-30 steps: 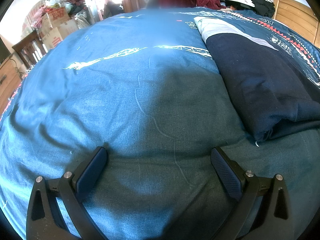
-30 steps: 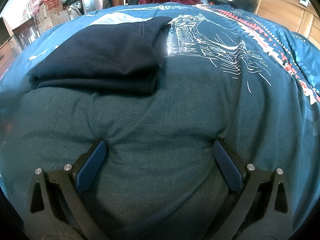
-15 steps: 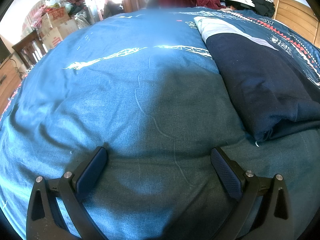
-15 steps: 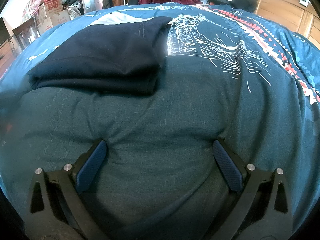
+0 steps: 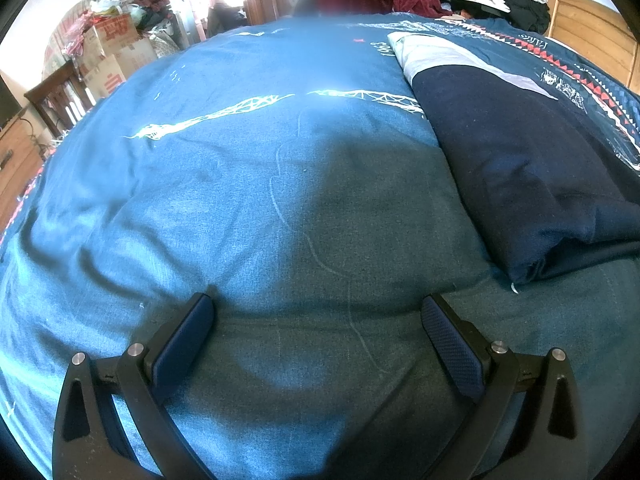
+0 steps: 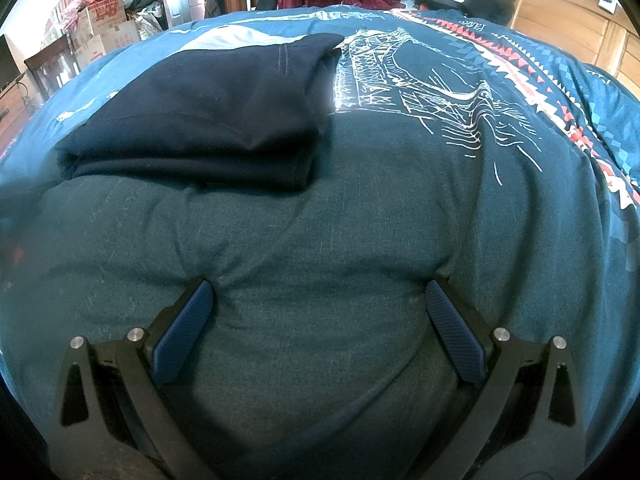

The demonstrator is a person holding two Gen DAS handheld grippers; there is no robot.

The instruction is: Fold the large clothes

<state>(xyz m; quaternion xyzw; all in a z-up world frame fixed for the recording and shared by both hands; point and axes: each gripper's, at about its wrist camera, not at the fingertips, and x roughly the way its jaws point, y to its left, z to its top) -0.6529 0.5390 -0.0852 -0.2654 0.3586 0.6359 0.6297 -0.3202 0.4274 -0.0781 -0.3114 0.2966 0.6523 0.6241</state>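
Claws both stood spread wide, gripping nothing: left claw (image 5: 316,314) and right claw (image 6: 320,300) pressed into the blue bedspread (image 5: 240,184). Folded navy garment (image 6: 208,116) lay on the bed, ahead between them.

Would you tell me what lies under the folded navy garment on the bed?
The folded navy garment rests on the teal printed duvet. A pale grey-white patch shows past its far edge; whether that runs underneath is hidden.
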